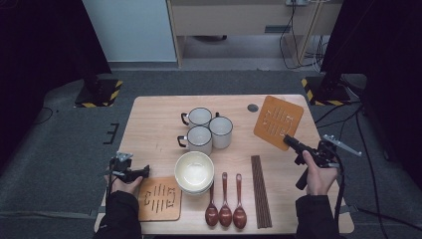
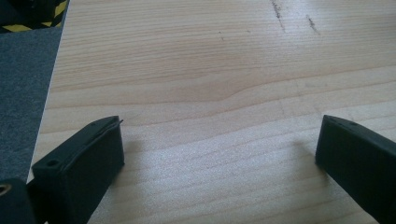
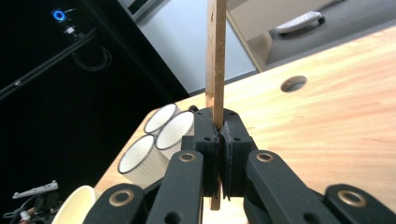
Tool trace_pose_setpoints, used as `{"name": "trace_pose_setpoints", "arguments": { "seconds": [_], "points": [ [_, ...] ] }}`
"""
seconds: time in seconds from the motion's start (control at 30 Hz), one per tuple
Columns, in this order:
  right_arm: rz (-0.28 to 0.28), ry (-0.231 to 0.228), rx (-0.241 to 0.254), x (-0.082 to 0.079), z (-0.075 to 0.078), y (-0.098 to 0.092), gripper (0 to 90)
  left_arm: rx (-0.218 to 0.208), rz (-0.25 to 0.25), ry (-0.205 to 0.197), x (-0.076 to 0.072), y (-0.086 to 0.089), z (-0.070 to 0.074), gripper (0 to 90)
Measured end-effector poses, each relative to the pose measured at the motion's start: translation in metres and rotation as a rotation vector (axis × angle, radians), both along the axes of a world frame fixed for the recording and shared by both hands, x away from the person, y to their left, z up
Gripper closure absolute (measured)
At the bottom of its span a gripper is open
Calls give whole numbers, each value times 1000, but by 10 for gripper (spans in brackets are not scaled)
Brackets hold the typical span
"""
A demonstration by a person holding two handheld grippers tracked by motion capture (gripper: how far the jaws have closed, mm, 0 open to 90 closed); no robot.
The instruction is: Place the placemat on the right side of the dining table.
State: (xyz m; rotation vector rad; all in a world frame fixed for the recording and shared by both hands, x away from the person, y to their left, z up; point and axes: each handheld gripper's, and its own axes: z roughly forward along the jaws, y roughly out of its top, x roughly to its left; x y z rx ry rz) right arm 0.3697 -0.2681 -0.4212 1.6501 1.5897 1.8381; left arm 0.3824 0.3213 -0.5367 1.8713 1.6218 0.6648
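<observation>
Pinching a thin wooden trivet (image 1: 278,122) by its near corner, the right gripper (image 1: 288,141) holds it lifted off the table (image 1: 149,119), tilted so one edge rises toward the far side. In the right gripper view the board (image 3: 215,56) stands edge-on between the two pads, which press flat against its faces; gripping a corner rather than the middle probably leaves the rest of the board free to be laid flat wherever it is wanted. A matching trivet (image 1: 159,198) already lies flat at the near left corner of the table, just beside the stacked bowls (image 1: 194,172), and the left gripper (image 1: 144,172) rests next to it with its jaws spread wide and nothing between them, bare wood showing in the left gripper view. Three mugs (image 1: 206,129) cluster behind the bowls, three spoons (image 1: 225,201) and a bundle of chopsticks (image 1: 261,191) lie in front, laid out like place settings awaiting mats
</observation>
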Motion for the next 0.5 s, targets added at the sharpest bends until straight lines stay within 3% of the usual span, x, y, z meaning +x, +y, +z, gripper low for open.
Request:
{"name": "trace_pose_setpoints", "arguments": {
  "seconds": [0.5],
  "points": [
    [-32,60,-28,-2,-21,-21,873,0,-2,1,0,0,0,0]
  ]
}}
